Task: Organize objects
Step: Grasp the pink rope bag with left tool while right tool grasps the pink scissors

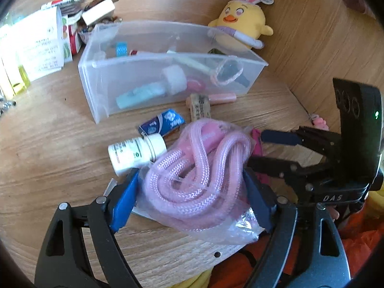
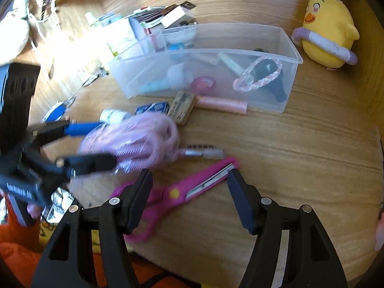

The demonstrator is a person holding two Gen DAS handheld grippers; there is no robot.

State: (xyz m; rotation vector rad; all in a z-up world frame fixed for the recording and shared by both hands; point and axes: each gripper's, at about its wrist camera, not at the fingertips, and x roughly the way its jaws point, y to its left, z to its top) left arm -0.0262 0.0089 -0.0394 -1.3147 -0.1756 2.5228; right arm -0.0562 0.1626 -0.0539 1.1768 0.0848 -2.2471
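Closest to me, the left gripper (image 1: pixel 192 189) has its jaws spread around a bagged pink rope (image 1: pixel 194 165), whether squeezing I can't tell. Right gripper (image 2: pixel 189 192) hangs open over pink scissors (image 2: pixel 177 192), just beside that rope. Behind the rope, a pill bottle (image 1: pixel 135 153), then the clear bin (image 1: pixel 168 69).

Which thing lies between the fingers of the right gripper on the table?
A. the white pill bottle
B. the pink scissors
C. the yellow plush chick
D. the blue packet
B: in the right wrist view the pink scissors lie flat on the table between the fingers of the right gripper, which stand apart and do not press on them.
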